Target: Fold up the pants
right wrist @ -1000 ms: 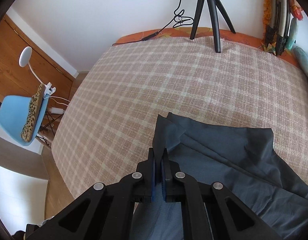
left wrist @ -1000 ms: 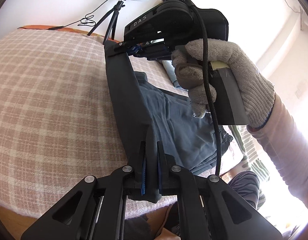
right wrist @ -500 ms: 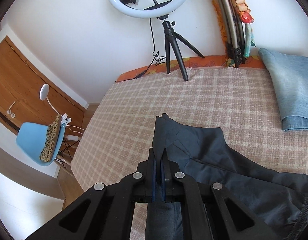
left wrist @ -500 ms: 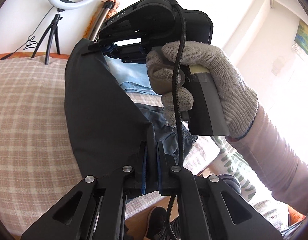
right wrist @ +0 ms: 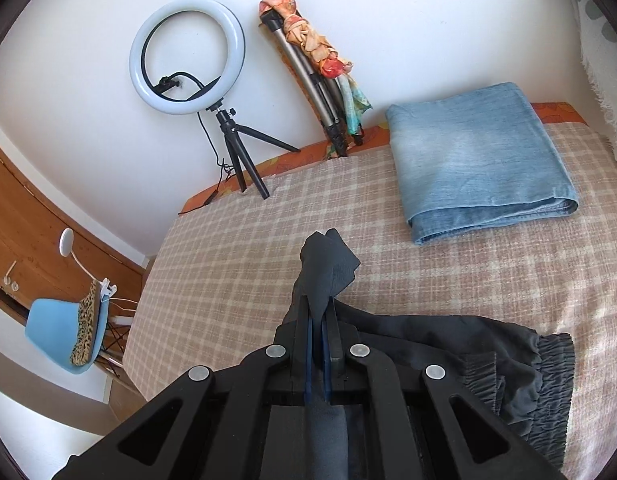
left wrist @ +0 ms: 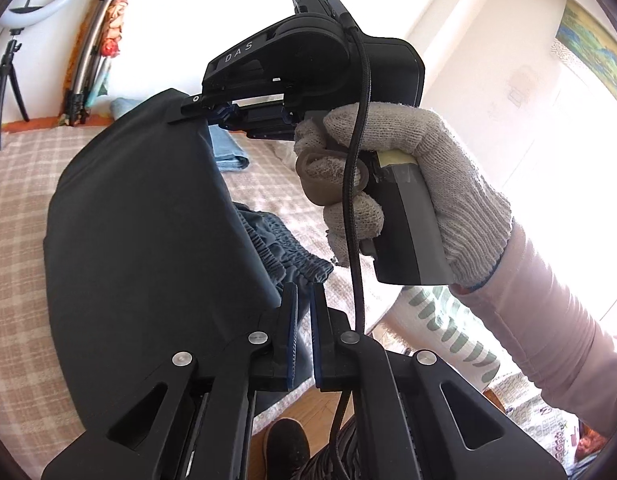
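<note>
Dark grey pants (left wrist: 148,240) hang stretched between my two grippers above the plaid bed (left wrist: 16,184). My left gripper (left wrist: 303,300) is shut on one corner of the pants. My right gripper (left wrist: 212,114), held by a gloved hand (left wrist: 408,168), pinches the other corner at the top of the left wrist view. In the right wrist view my right gripper (right wrist: 320,312) is shut on the pants fabric (right wrist: 328,268), which sticks up past the fingertips. The elastic waistband (right wrist: 548,384) lies bunched on the bed at the right.
Folded light blue jeans (right wrist: 480,164) lie at the far right of the bed (right wrist: 248,248). A ring light on a tripod (right wrist: 188,56) and a folded tripod with a scarf (right wrist: 320,68) stand against the wall. A blue chair (right wrist: 64,332) stands left of the bed.
Both grippers have lifted the leg end of the pants and carried it toward the waistband. The views have swung right, so the blue jeans and the waistband now show.
</note>
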A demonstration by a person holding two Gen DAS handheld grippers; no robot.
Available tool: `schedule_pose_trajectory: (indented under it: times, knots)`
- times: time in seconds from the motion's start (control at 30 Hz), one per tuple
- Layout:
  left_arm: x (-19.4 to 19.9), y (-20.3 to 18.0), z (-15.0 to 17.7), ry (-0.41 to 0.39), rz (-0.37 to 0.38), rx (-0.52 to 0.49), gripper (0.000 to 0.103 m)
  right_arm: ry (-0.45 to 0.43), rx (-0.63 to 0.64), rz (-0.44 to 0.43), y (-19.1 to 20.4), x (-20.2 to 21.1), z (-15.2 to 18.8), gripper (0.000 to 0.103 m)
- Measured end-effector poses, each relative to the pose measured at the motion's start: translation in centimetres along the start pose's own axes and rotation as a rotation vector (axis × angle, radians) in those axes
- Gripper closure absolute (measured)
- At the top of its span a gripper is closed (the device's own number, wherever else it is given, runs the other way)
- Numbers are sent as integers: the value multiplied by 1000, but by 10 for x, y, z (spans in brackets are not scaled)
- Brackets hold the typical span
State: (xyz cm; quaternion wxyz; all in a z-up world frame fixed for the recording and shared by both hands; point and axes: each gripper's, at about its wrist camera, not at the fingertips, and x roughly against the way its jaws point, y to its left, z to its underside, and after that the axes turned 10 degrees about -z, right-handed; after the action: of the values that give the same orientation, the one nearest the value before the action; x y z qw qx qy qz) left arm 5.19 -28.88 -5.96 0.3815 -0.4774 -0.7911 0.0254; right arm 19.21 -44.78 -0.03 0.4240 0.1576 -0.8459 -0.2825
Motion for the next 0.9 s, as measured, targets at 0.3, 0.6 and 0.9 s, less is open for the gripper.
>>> schedule_pose_trajectory:
  times: [0.3,0.6,0.9]
  knots:
    - [-20,-4,4,66,-13,1,98,-29,-87,65,-77,27,10,102]
    - [-3,54,16,98,-217,34,89,-30,-155,156,-143,29,8,102]
    - [-20,78,49,187,-242,133,72,13,-124,175,-154,7,6,91]
